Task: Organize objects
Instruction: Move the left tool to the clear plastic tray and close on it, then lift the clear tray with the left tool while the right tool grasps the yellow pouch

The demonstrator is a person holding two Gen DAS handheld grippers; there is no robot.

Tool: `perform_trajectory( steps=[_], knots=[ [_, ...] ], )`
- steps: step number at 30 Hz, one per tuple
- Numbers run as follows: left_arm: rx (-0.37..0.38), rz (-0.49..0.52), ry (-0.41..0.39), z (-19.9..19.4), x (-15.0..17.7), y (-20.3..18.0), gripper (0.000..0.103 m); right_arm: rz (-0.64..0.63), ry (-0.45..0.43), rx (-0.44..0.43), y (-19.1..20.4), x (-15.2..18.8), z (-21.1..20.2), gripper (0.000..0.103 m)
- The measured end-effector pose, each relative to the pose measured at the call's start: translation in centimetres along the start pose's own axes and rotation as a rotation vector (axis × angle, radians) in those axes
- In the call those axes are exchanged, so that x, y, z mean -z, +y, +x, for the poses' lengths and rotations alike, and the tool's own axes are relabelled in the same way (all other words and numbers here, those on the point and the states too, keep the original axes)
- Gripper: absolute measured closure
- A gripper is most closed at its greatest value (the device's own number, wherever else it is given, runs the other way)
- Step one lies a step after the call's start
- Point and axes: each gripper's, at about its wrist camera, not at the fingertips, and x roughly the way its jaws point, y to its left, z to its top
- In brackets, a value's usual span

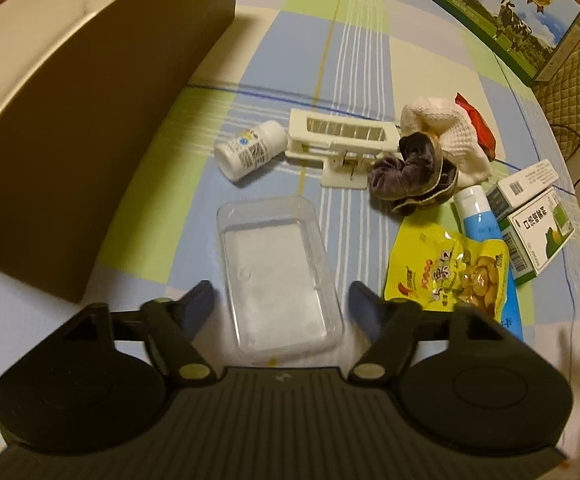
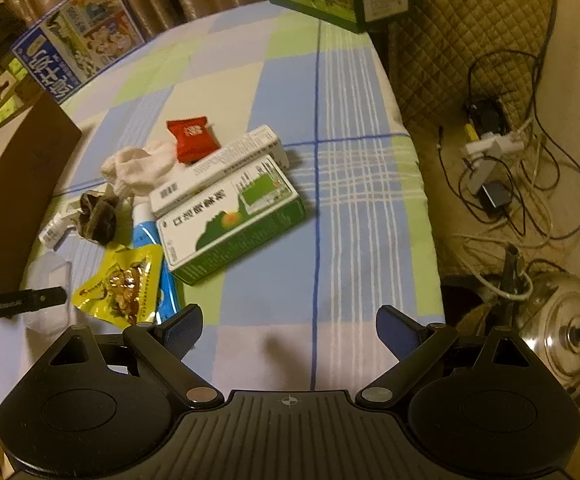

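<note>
Loose items lie on a checked tablecloth. My left gripper (image 1: 282,300) is open, its fingers either side of the near end of an empty clear plastic tray (image 1: 276,272). Beyond it lie a white pill bottle (image 1: 250,150), a white plastic rack (image 1: 339,142), a dark scrunchie (image 1: 409,174), a white cloth (image 1: 445,128), a yellow snack packet (image 1: 445,272), a blue tube (image 1: 477,216) and two medicine boxes (image 1: 537,236). My right gripper (image 2: 290,330) is open and empty above bare cloth, near the green-and-white box (image 2: 230,224), the white box (image 2: 218,168) and a red packet (image 2: 192,140).
A large brown cardboard box (image 1: 70,128) stands at the left. A milk carton box (image 1: 513,12) is at the far right corner, another blue box (image 2: 74,56) at the far left. Off the table's right edge (image 2: 417,184) are cables (image 2: 529,184) and a steel kettle (image 2: 561,332).
</note>
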Motion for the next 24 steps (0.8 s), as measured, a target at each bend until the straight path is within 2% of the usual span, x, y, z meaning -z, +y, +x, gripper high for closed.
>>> perform_trajectory(
  steps=[4, 6, 9, 13, 19, 22, 24],
  knots=[
    [-0.013, 0.009, -0.001, 0.7, -0.6, -0.5, 0.030, -0.039, -0.035, -0.035, 0.5, -0.2, -0.5, 0.011],
    [-0.026, 0.008, -0.002, 1.0, -0.6, -0.5, 0.035, -0.059, -0.052, -0.054, 0.8, -0.3, -0.7, 0.012],
    [-0.057, 0.029, -0.023, 0.8, -0.4, -0.4, 0.048, -0.090, -0.069, -0.091, 1.2, -0.5, -0.7, 0.015],
    [-0.056, 0.013, -0.026, 0.1, 0.2, 0.6, 0.051, -0.170, -0.093, -0.163, 2.4, -0.7, -0.8, 0.020],
    [-0.076, -0.023, -0.045, -2.5, 1.9, 2.0, 0.051, -0.434, -0.129, -0.331, 6.4, -1.1, -0.4, 0.021],
    [-0.087, -0.056, -0.054, -4.0, 2.9, 3.1, 0.051, -0.618, -0.105, -0.397, 9.2, -0.9, 1.1, 0.021],
    [-0.095, -0.081, -0.058, -5.1, 3.7, 3.8, 0.051, -0.705, -0.083, -0.410, 10.7, -0.6, 2.4, 0.021]
  ],
)
